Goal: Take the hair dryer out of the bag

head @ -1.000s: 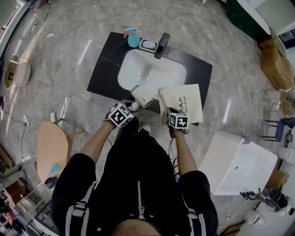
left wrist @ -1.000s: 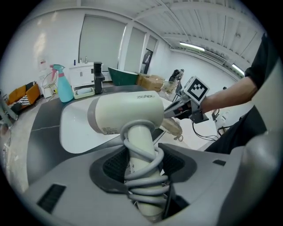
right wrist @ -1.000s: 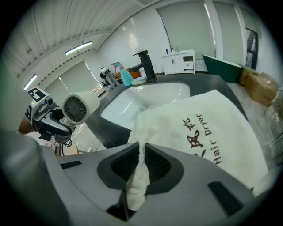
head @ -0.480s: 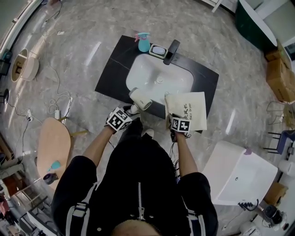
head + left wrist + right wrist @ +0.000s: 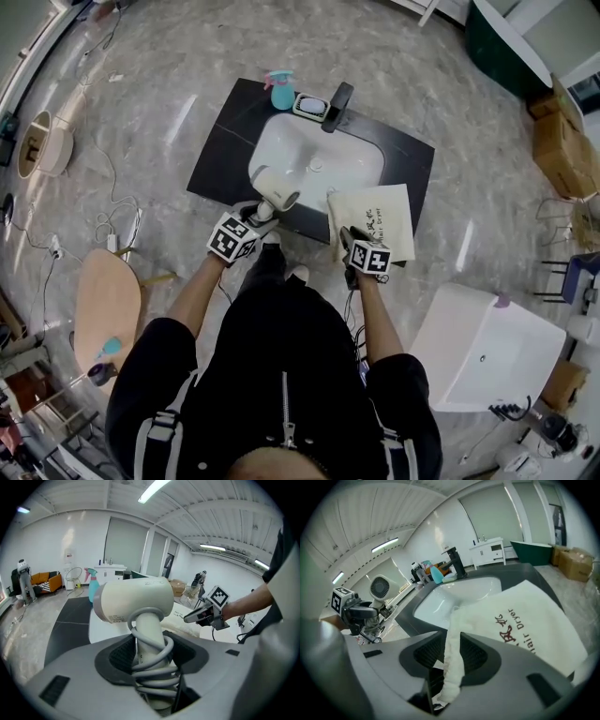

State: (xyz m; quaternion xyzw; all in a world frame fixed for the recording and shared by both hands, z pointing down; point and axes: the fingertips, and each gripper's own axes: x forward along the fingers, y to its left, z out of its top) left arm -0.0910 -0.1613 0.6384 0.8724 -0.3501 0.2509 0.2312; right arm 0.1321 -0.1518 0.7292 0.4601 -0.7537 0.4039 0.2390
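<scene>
The cream hair dryer is out of the bag and held over the sink's near rim. My left gripper is shut on its handle, which has the grey cord coiled round it; in the left gripper view the hair dryer stands upright in the left gripper. The cream cloth bag lies flat on the dark counter to the right. My right gripper is at its near left corner. Its jaws have just been opening, and the bag has a bunched edge hanging loosely in the right gripper.
The white basin is set in a black counter. At its far edge stand a teal spray bottle, a soap dish and a black faucet. A white tub sits at the right, a wooden stool at the left.
My left gripper has lifted the dryer up and to the left, away from the bag. The right gripper's jaws have spread apart on the bag's edge.
</scene>
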